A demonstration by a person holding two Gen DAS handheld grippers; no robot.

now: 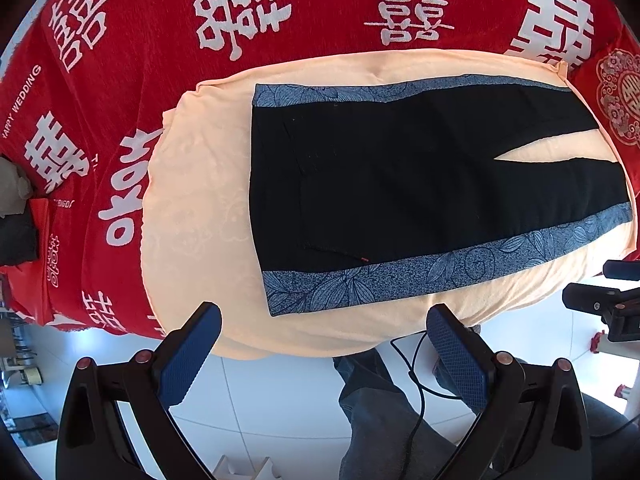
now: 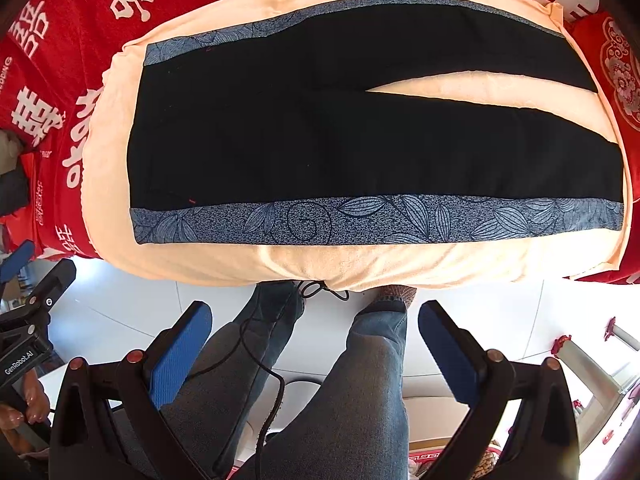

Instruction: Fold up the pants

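Black pants (image 1: 400, 184) with blue leaf-print side stripes lie flat on a peach cloth (image 1: 200, 216), waistband to the left and both legs running right with a narrow gap between them. They also show in the right wrist view (image 2: 320, 148). My left gripper (image 1: 324, 320) is open and empty, held above the floor just short of the near edge of the cloth, below the waist end. My right gripper (image 2: 316, 320) is open and empty, also off the near edge, in front of the near leg stripe (image 2: 380, 216).
The peach cloth (image 2: 360, 264) covers a bed with a red bedspread (image 1: 140, 40) printed with white characters. The person's jeans-clad legs (image 2: 360, 380) and a black cable (image 2: 264, 360) are below, over white floor tiles. A red cushion (image 1: 616, 92) sits at the right.
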